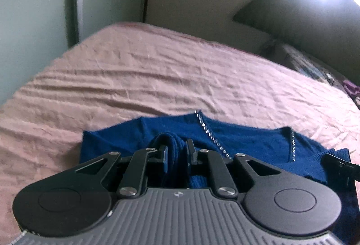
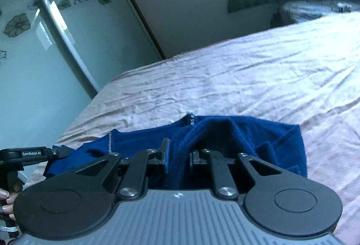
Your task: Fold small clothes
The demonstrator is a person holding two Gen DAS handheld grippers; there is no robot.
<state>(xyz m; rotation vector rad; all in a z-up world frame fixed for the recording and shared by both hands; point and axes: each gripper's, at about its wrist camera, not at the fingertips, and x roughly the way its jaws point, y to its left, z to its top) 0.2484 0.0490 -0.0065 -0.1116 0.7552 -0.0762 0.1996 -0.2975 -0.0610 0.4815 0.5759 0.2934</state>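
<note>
A dark blue knit top (image 1: 252, 143) with a rhinestone-trimmed neckline lies on the pink bedsheet (image 1: 157, 78) at the near edge. My left gripper (image 1: 177, 150) is shut on a bunched ribbed fold of the blue top. My right gripper (image 2: 180, 152) is shut on another bunched fold of the same top (image 2: 247, 137). In the left wrist view the right gripper's tip shows at the right edge (image 1: 339, 166). In the right wrist view the left gripper shows at the left edge (image 2: 33, 155), with fingers of the hand below it.
The wrinkled pink sheet (image 2: 247, 78) covers the bed beyond the top. A glass wardrobe door with flower prints (image 2: 45, 31) stands at the left. A dark headboard (image 1: 303, 26) and patterned pillows (image 1: 310, 67) are at the far right.
</note>
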